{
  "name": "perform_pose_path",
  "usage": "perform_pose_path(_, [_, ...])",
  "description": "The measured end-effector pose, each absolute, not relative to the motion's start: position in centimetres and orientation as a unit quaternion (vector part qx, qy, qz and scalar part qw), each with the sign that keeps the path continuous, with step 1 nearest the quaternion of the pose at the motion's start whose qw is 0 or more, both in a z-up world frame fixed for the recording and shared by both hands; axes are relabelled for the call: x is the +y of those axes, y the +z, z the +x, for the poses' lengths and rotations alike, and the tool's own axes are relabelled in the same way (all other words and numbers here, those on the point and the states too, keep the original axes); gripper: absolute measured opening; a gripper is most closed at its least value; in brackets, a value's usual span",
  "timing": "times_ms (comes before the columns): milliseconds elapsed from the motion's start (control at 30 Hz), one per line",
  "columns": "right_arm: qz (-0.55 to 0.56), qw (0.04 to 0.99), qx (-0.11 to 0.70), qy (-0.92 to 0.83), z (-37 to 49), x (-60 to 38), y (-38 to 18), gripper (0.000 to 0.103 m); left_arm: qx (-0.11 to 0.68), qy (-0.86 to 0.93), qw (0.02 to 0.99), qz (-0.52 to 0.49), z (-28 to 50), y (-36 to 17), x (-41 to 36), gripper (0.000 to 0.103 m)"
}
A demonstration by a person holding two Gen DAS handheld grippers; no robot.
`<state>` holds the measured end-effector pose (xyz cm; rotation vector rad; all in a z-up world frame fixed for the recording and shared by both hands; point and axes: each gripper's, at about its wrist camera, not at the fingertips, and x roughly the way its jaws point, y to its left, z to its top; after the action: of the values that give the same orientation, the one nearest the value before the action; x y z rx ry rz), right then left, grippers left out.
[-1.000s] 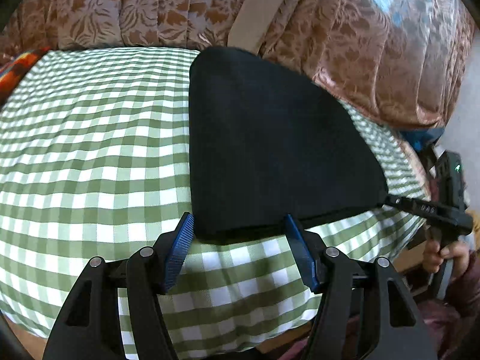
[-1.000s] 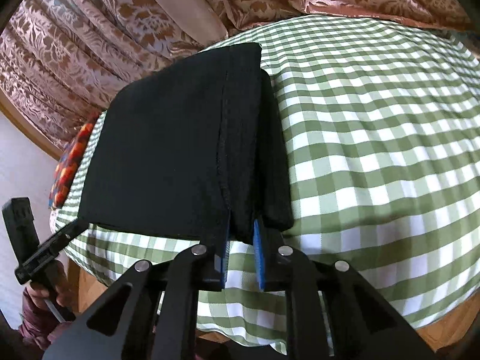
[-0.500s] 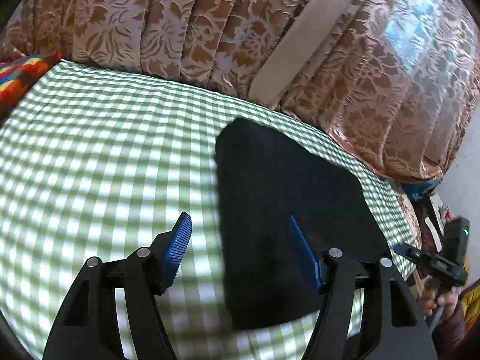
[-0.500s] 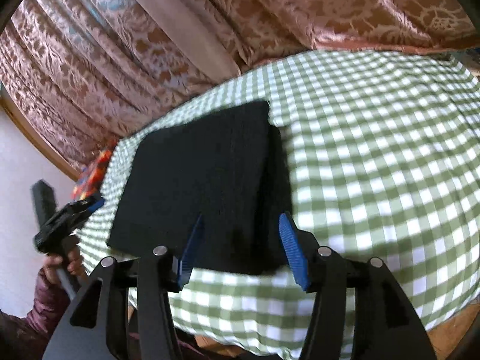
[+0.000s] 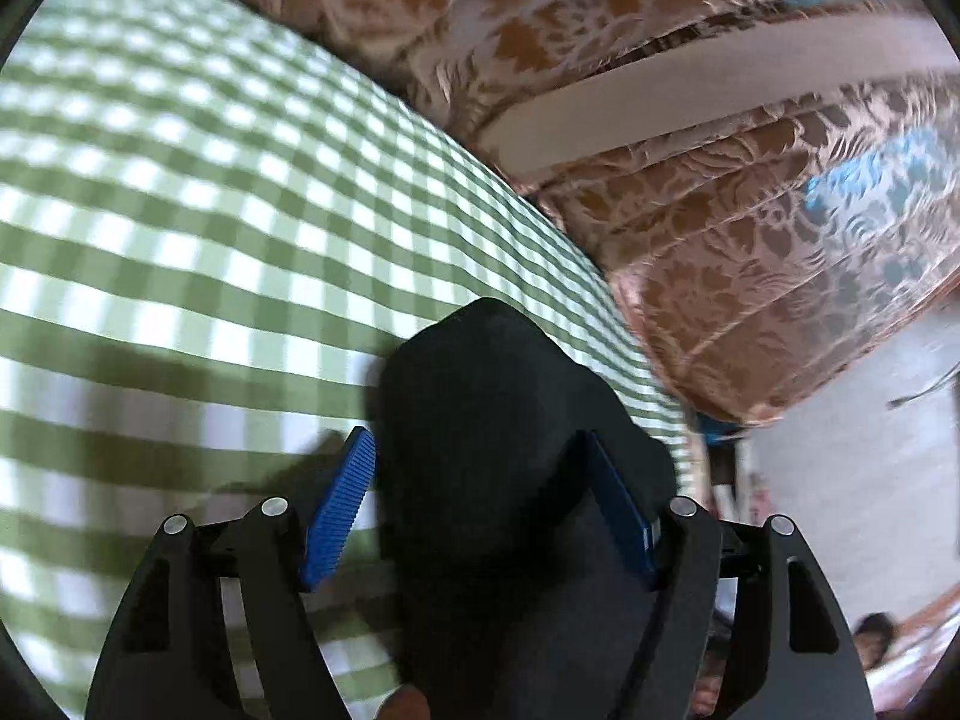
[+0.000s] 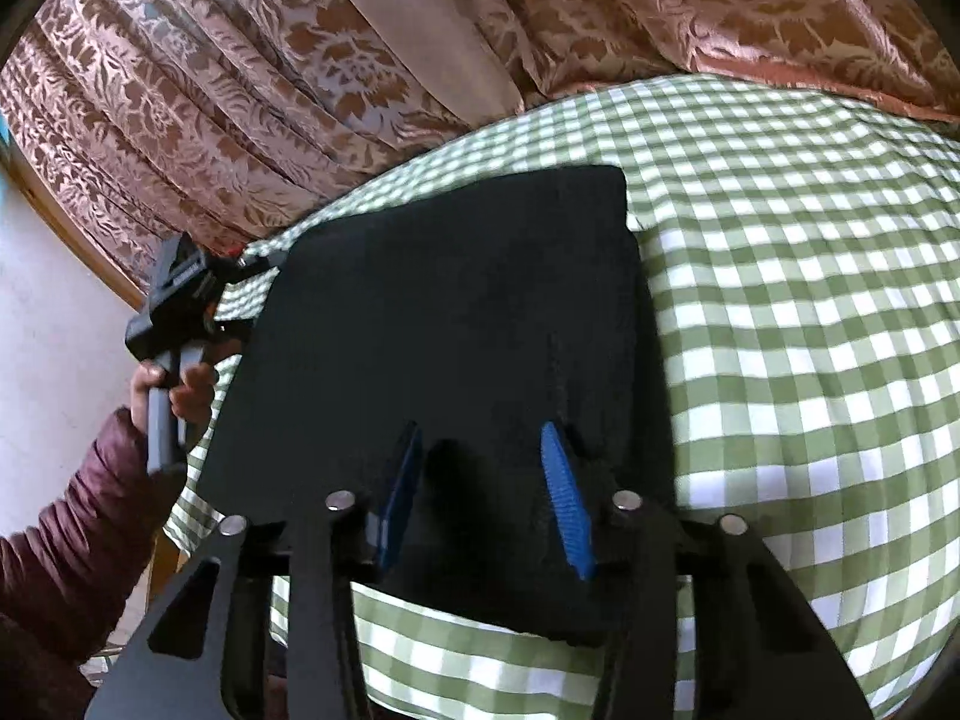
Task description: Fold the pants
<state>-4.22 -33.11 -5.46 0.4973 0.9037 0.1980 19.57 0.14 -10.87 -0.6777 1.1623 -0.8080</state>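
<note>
Black pants (image 6: 444, 324) lie folded into a flat rectangle on the green-checked cloth (image 6: 810, 300) that covers the surface, close to its near edge, with patterned curtains (image 6: 240, 90) hanging behind. My right gripper (image 6: 486, 480) hangs low over the near right part of the bundle, its blue jaws set a moderate way apart and holding nothing. From the left wrist view, my left gripper (image 5: 480, 522) has its jaws spread wide on either side of the dark fabric, with the cloth rising between them, yet not pinched; the frame is blurred, so I cannot tell whether the pads touch it. In the right wrist view the same tool (image 6: 180, 294) shows at the left edge of the bundle, gripped by my hand (image 6: 174, 384) in a maroon sleeve (image 6: 66, 540).

I judge the folding to be nearly done: the garment already sits as a compact stack with a thicker layer along its right side. The step in hand looks like either a final fold across the width or a last tidy of the edges. If another fold is wanted, I would need both jaws to close on one edge through all layers, then lift and carry it evenly across, so the stack does not slide or splay on the slick cloth.
</note>
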Motion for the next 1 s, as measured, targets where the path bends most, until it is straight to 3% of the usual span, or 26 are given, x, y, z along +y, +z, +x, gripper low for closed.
perform_pose_path(100, [0.239, 0.864, 0.433, 0.097, -4.2, -33.3, -5.6, 0.040, 0.528, -0.381, 0.689, -0.319, 20.0, -11.5, -0.5, 0.073])
perform_pose_path(133, [0.240, 0.863, 0.433, 0.098, -4.1, -33.3, -5.6, 0.040, 0.525, -0.382, 0.693, -0.313, 20.0, -11.3, -0.7, 0.067])
perform_pose_path(200, [0.246, 0.863, 0.431, 0.100, -4.4, -33.5, -5.7, 0.040, 0.499, -0.377, 0.722, -0.295, 19.4, -9.9, -0.8, 0.043])
perform_pose_path(233, [0.250, 0.862, 0.430, 0.100, -4.4, -33.6, -5.9, 0.040, 0.477, -0.370, 0.750, -0.270, 18.5, -8.5, -1.1, 0.036])
perform_pose_path(300, [0.258, 0.860, 0.429, 0.103, -4.4, -33.6, -6.1, 0.040, 0.443, -0.342, 0.805, -0.199, 16.3, -6.3, -2.4, 0.031])
perform_pose_path(400, [0.252, 0.859, 0.432, 0.106, -4.0, -33.5, -6.1, 0.035, 0.458, -0.277, 0.839, -0.098, 15.8, -7.3, -4.6, 0.030])
perform_pose_path(500, [0.244, 0.861, 0.434, 0.101, -4.0, -33.2, -6.0, 0.035, 0.469, -0.246, 0.846, -0.064, 16.0, -8.8, -5.8, 0.033])
perform_pose_path(700, [0.265, 0.857, 0.428, 0.114, -4.3, -33.8, -5.7, 0.038, 0.453, -0.246, 0.853, -0.081, 14.3, -5.7, -3.8, 0.050])
perform_pose_path(833, [0.272, 0.864, 0.408, 0.112, -4.8, -34.3, -3.8, 0.063, 0.441, -0.264, 0.851, -0.103, 11.9, -4.8, -1.4, 0.063])
perform_pose_path(1000, [0.292, 0.859, 0.410, 0.099, -4.1, -35.9, -3.9, 0.081, 0.457, -0.293, 0.830, -0.128, 8.8, -6.3, -0.2, 0.073])
